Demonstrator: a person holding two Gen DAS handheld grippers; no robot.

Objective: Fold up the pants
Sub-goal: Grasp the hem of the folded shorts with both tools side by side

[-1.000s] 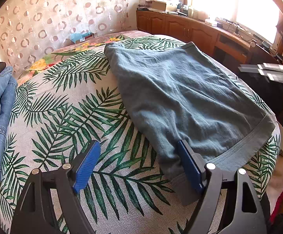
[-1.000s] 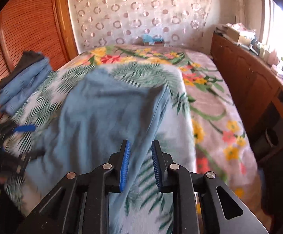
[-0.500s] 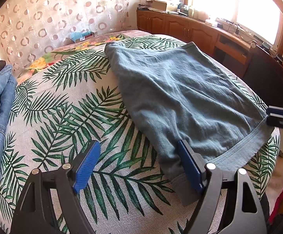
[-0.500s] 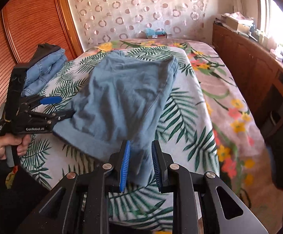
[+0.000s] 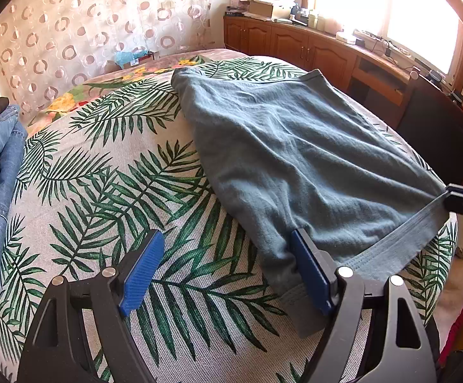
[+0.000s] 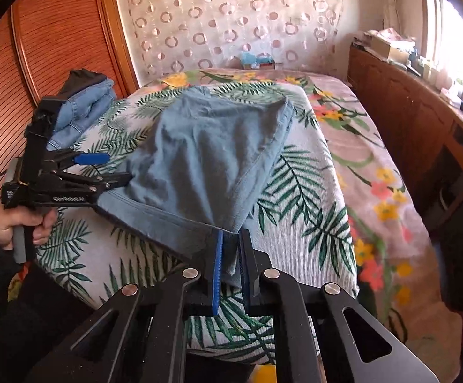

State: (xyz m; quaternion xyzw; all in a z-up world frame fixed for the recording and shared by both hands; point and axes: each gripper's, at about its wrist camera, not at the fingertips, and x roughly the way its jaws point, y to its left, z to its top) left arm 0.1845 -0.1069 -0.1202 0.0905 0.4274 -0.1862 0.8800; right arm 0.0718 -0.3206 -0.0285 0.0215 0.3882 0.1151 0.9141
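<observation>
Pants [image 5: 295,146] lie flat on the bed [image 5: 110,172], hem edge nearest me. My right gripper [image 6: 231,266] is closing on the hem's right corner, cloth already pinched between the pads. My left gripper [image 5: 228,271] hangs wide open at the other corner, one finger [image 5: 311,274] resting on the fabric, nothing gripped. I'd say this is the grab before the fold: the left needs to clamp its corner, then both lift and carry the hem toward the far end.

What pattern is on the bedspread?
Green palm fronds on the pale bedspread, best in the left wrist view.
</observation>
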